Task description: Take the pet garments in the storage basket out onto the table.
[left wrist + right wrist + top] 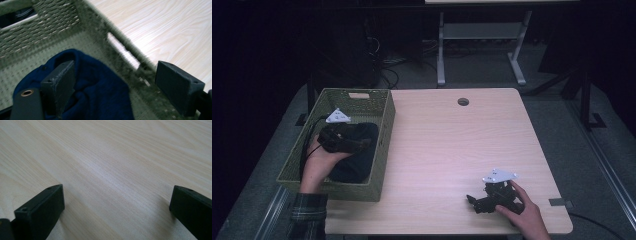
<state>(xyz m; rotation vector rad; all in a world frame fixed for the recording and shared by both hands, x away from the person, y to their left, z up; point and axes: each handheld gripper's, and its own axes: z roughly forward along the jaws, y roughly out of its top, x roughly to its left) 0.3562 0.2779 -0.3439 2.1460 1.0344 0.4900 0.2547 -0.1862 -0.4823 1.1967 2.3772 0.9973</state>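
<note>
A green woven basket [382, 125] stands on the left of the light wood table [452, 145]. A dark blue cloth [357, 165] lies crumpled inside it. My left gripper [363, 143] hovers inside the basket just above the cloth, open and holding nothing. In the left gripper view, the gripper [117, 85] has one jaw over the blue cloth [97, 95] and the other by the basket's side wall [120, 47]. My right gripper [473, 201] rests low near the table's front right. Its own view shows the gripper [117, 207] wide open over bare wood [112, 157].
A round cable hole [463, 101] sits near the table's far edge. Behind the table, a white desk frame [482, 35] and loose cables [387, 70] stand on the dark floor. A grey tab [560, 202] marks the front right corner.
</note>
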